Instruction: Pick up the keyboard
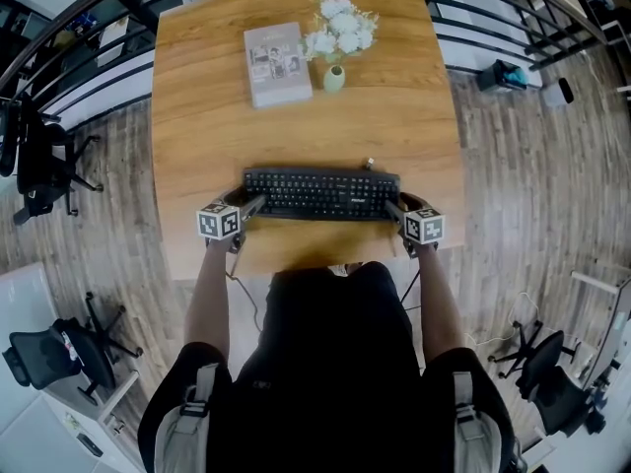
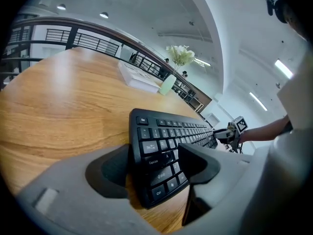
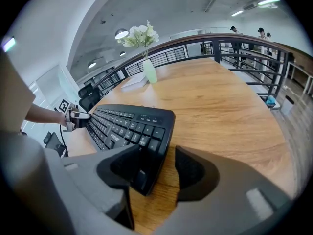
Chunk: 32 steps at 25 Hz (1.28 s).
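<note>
A black keyboard (image 1: 320,193) lies flat on the wooden table (image 1: 197,146), near its front edge. My left gripper (image 1: 252,206) sits at the keyboard's front left corner. In the left gripper view, that left gripper (image 2: 155,161) is open wide, with the corner of the keyboard (image 2: 161,151) between its jaws. My right gripper (image 1: 393,208) sits at the front right corner. In the right gripper view, the right gripper (image 3: 160,160) is open: one jaw lies over the keyboard (image 3: 129,126), and bare wood shows between the keyboard and the other jaw.
A grey book (image 1: 276,62) and a small green vase (image 1: 334,77) of white flowers stand at the table's far side. Railings run behind the table. Office chairs (image 1: 44,166) stand on the floor to the left, and another chair (image 1: 542,363) at the lower right.
</note>
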### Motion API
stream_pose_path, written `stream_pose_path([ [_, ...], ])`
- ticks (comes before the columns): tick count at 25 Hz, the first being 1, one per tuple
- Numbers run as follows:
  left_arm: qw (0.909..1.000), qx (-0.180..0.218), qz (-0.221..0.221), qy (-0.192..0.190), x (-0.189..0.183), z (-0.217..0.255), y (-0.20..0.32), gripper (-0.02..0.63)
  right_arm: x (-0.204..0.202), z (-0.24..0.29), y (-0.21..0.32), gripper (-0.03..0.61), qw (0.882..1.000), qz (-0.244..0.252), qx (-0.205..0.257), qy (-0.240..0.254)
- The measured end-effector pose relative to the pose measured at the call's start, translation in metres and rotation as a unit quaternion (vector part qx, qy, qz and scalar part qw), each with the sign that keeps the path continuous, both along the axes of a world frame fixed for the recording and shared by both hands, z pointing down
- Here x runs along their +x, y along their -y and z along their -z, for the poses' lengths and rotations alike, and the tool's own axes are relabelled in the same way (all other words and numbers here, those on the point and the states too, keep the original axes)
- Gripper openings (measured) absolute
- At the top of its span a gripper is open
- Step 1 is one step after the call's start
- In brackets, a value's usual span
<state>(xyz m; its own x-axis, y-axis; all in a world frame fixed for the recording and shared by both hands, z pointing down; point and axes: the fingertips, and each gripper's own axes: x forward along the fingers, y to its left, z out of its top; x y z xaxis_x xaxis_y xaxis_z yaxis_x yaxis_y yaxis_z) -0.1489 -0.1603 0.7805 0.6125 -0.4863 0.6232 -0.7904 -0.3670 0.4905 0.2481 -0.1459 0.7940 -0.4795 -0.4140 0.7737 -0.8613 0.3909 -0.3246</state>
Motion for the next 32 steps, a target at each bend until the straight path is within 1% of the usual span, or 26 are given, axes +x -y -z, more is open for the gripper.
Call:
stream_pose_path([
  [2,1.0,-0.001,0.008,0.002,0.0,-0.001,0.003,0.293,-0.002,0.0,-0.001,0.217,1.0,-0.004,-0.004,0.009],
  [5,0.9998,-0.005,0.019,0.002,-0.002,-0.001,0.005,0.291,-0.002,0.0,-0.001,0.214,0.999,-0.017,-0.007,0.027],
  [8,0.9996,-0.01,0.027,0.009,-0.005,-0.002,0.005,0.288,-0.005,0.002,-0.004,0.21,0.998,-0.035,-0.016,0.059],
  [10,0.9994,-0.01,0.03,0.015,-0.006,-0.003,0.006,0.276,-0.01,0.0,-0.005,0.213,0.997,-0.035,-0.019,0.067],
  [12,0.9993,-0.008,0.033,0.018,-0.006,-0.003,0.006,0.273,-0.012,-0.001,-0.005,0.213,0.997,-0.033,-0.019,0.062],
  [17,0.9988,-0.003,0.047,0.008,-0.006,0.001,0.006,0.262,-0.011,0.002,-0.005,0.209,0.998,-0.037,-0.025,0.043],
  [23,0.9987,0.011,0.05,0.004,-0.005,0.011,0.009,0.249,-0.008,0.001,-0.008,0.207,0.998,-0.046,-0.026,0.044],
  [32,0.9974,0.025,0.068,0.001,-0.007,0.025,0.009,0.245,-0.009,0.021,-0.001,0.204,0.997,-0.05,0.005,0.052],
])
